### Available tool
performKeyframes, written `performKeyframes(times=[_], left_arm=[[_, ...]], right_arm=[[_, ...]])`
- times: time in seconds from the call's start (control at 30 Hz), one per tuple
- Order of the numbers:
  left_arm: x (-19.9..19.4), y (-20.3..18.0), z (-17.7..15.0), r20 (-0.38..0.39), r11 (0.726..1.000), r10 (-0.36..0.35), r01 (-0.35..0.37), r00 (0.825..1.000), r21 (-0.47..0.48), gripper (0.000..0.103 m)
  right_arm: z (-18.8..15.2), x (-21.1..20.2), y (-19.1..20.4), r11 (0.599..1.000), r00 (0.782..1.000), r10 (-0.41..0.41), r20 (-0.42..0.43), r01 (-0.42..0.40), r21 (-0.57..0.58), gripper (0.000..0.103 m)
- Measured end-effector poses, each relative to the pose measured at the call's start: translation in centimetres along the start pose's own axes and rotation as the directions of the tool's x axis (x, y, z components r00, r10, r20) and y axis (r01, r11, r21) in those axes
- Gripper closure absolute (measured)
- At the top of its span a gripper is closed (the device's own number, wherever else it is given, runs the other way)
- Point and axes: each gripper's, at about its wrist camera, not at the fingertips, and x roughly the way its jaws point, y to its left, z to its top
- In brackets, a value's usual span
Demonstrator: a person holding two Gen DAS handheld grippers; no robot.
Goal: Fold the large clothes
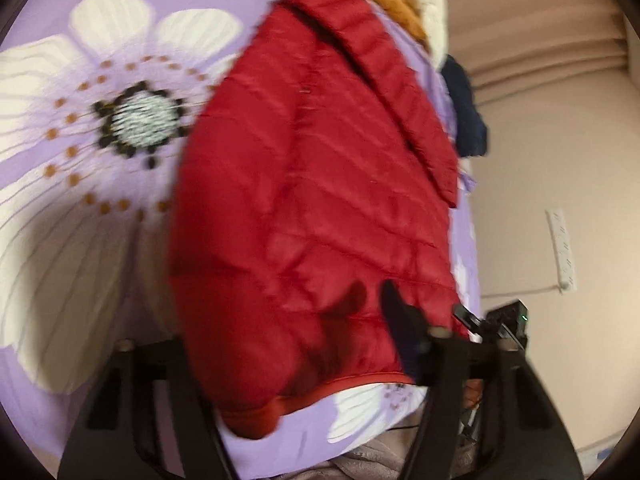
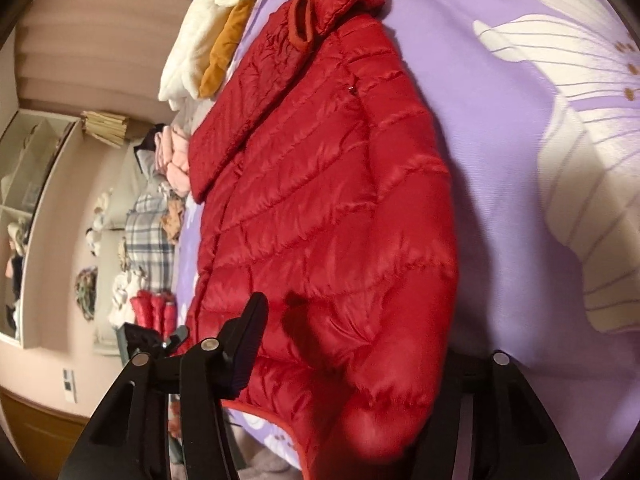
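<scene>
Left wrist view has the red puffer jacket point(image 1: 312, 200) filling the middle of the frame, lying flat on a lilac bedspread point(image 1: 48, 208) printed with large white flowers. Its hem runs along the lower centre, its collar end reaches the top centre, and a folded-in sleeve crosses the upper right part of the jacket. The left gripper point(image 1: 304, 344) sits at the bottom of the frame with the hem bunched between its jaws: one black finger point(image 1: 400, 332) lies on the fabric at lower right, while the other is hidden under the quilting. The jaws look closed on the hem.

From the right wrist view the same jacket point(image 2: 328, 220) runs from the top centre to the bottom centre, with a sleeve folded over its upper left part and a small red hanging loop point(image 2: 302, 26) near the collar. The right gripper point(image 2: 340, 344) stands at the bottom edge; one finger point(image 2: 250, 336) presses on the hem at lower left, the other is covered by the padded corner, so the jaws appear clamped on the jacket's lower edge.

Beyond the collar, at the top of both views, lie a cream garment point(image 2: 200, 40) and a mustard one point(image 2: 224, 48). More clothes point(image 2: 152, 216) are piled at the left of the right wrist view, before a pink wall point(image 1: 560, 160).
</scene>
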Motion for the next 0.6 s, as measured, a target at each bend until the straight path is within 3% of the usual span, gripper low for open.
performKeyframes(times=[0.23,0.43,0.6], left_arm=[[-0.3,1.3,0.1,0.011,0.998,0.003,-0.002,1.0,-0.055,0.075],[-1.2,-0.3,0.2,0.034,1.0,-0.001,0.001,0.999,0.007,0.082],[-2.9,-2.6,0.5,0.09,0.996,-0.055,0.047,0.994,0.082,0.083]], right_arm=[[-0.3,0.3,0.4,0.997,0.997,-0.072,0.024,0.073,-0.024,0.066],[-0.7,-0.4,3.4,0.971,0.983,-0.16,0.085,0.172,-0.169,0.079],[-0.7,-1.9,6.1,0.946,0.979,-0.128,0.161,0.169,-0.276,0.083]])
